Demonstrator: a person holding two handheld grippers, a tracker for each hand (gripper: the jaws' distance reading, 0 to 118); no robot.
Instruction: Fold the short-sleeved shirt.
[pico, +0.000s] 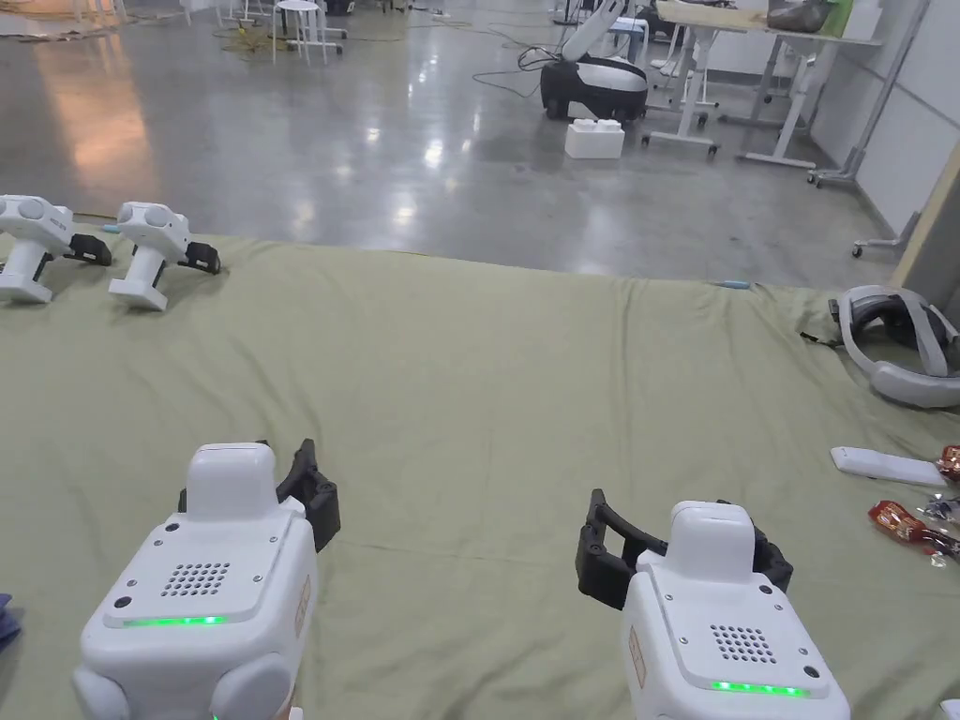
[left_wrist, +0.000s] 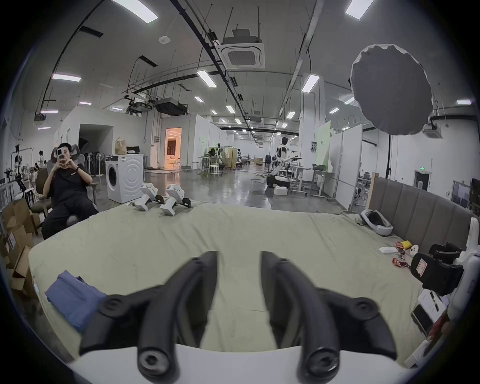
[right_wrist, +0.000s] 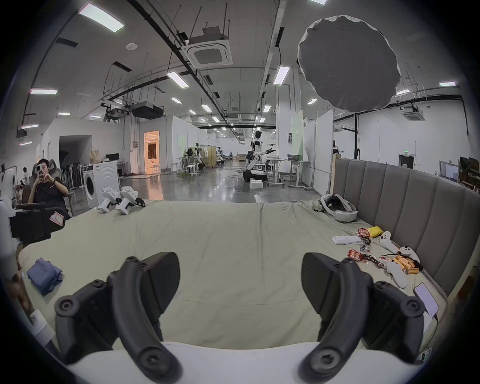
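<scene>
Both claws (left_wrist: 239, 280) (right_wrist: 240, 280) agape above sheet (pico: 487, 375); labels unreadable.

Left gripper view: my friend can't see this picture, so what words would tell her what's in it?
An open black claw hovers empty over a bed covered by a green sheet. A folded blue shirt lies near the bed's left edge, and two spare white grippers rest at the far side.

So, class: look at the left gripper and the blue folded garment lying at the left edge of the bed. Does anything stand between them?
Nothing visible does. The blue garment lies on the green sheet to the left of the left gripper, whose fingers are apart and empty. Only bare sheet separates them; the spare grippers sit far off.
</scene>
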